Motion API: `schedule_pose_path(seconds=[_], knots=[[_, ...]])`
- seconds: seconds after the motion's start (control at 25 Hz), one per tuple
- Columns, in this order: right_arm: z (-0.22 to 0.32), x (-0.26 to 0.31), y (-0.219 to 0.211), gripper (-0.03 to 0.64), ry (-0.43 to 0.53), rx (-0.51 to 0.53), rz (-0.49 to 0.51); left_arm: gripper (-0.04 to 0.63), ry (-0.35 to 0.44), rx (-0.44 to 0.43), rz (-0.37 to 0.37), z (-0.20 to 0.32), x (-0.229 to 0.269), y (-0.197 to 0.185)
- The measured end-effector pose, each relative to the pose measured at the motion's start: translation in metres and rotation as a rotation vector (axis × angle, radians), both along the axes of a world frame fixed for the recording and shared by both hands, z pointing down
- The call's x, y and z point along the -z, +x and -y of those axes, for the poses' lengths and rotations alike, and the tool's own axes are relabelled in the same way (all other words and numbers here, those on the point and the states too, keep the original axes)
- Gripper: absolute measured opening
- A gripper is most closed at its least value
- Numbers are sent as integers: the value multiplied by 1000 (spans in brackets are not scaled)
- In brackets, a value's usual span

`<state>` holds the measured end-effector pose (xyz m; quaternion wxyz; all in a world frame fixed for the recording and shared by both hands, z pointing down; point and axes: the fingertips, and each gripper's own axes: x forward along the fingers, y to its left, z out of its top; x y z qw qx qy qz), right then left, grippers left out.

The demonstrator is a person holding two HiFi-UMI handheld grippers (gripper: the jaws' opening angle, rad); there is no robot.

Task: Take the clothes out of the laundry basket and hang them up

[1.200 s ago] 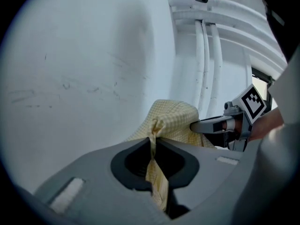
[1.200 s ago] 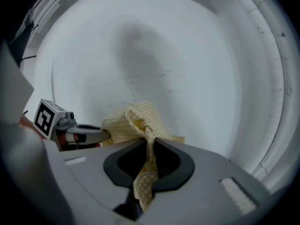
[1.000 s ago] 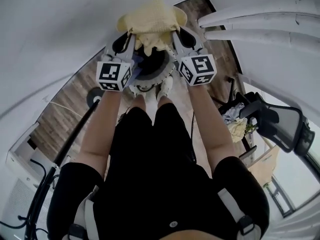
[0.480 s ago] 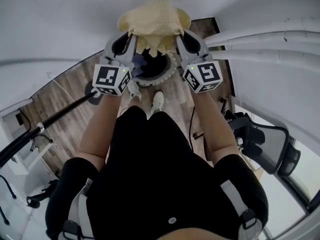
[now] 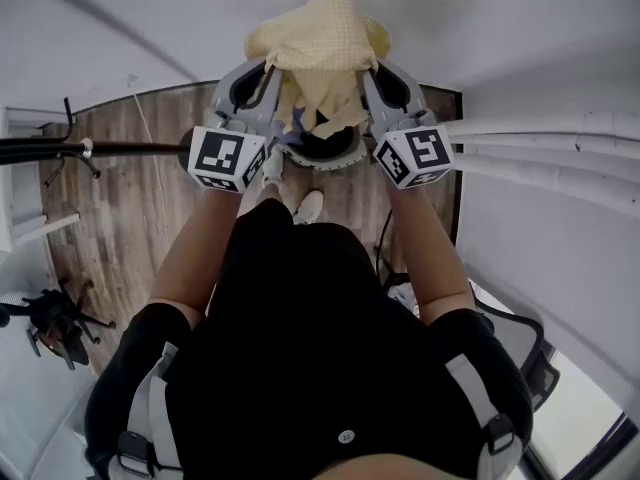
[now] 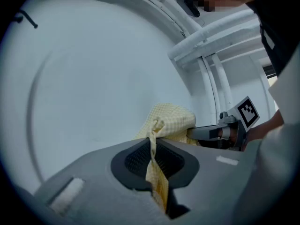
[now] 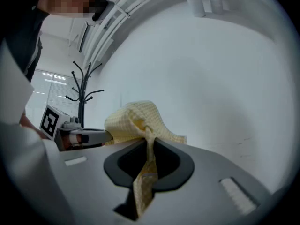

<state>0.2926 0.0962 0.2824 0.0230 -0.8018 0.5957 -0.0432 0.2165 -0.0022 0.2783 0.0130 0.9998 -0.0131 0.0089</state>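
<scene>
Holding the yellow garment (image 5: 320, 38) at top centre, above the laundry basket (image 5: 347, 158), with left gripper (image 6: 152, 146) and right gripper (image 7: 149, 156) each clenched on its cloth, the person seems mid lift-out; next it likely needs carrying to the dark rail (image 5: 60, 150) at left.

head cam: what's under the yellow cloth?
Below it, the round laundry basket on the wood floor, a bluish item at its rim. The yellow cloth covers most of the basket's inside.
</scene>
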Motion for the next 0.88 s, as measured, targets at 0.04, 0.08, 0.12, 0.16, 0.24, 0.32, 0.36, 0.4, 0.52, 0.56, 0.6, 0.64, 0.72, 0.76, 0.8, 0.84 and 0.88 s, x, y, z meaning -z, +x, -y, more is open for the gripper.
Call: schedule_pose_path(seconds=[0.04, 0.08, 0.12, 0.16, 0.24, 0.32, 0.36, 0.4, 0.52, 0.56, 0.6, 0.64, 0.72, 0.76, 0.8, 0.84, 0.88], knots=[[7, 3, -12, 32, 5, 33, 2, 18, 2, 29, -4, 3, 5, -15], [16, 7, -25, 32, 10, 75, 4, 18, 4, 65, -8, 9, 10, -32], [28, 10, -38, 32, 17, 126, 4, 18, 5, 110, -12, 15, 14, -50], [41, 14, -52, 32, 22, 181, 2, 18, 6, 156, -15, 23, 18, -68], [65, 22, -82, 32, 29, 277, -6, 18, 12, 237, -16, 36, 25, -104], [86, 26, -114, 32, 31, 354, -9, 20, 26, 305, -6, 49, 27, -141], [96, 26, -129, 32, 31, 388, -6, 20, 30, 337, 0, 56, 28, -158], [106, 26, -144, 32, 31, 419, -1, 20, 31, 367, 4, 63, 28, -175], [138, 27, -192, 32, 33, 515, 11, 20, 27, 460, 6, 85, 30, -227], [151, 28, -210, 32, 33, 552, 13, 20, 29, 499, 4, 93, 31, -245], [163, 28, -226, 32, 33, 591, 15, 20, 33, 540, 1, 101, 32, -263], [176, 29, -242, 32, 32, 628, 16, 20, 37, 580, -1, 110, 33, -280], [199, 29, -270, 32, 31, 685, 19, 20, 32, 640, -1, 125, 34, -310], [210, 29, -283, 32, 30, 708, 19, 20, 28, 664, 0, 132, 34, -324], [221, 29, -295, 32, 28, 729, 19, 20, 26, 687, 2, 140, 34, -337], [230, 28, -307, 34, 26, 749, 19, 20, 24, 710, 4, 146, 33, -348], [239, 26, -317, 34, 22, 768, 20, 20, 22, 732, 6, 152, 32, -359]])
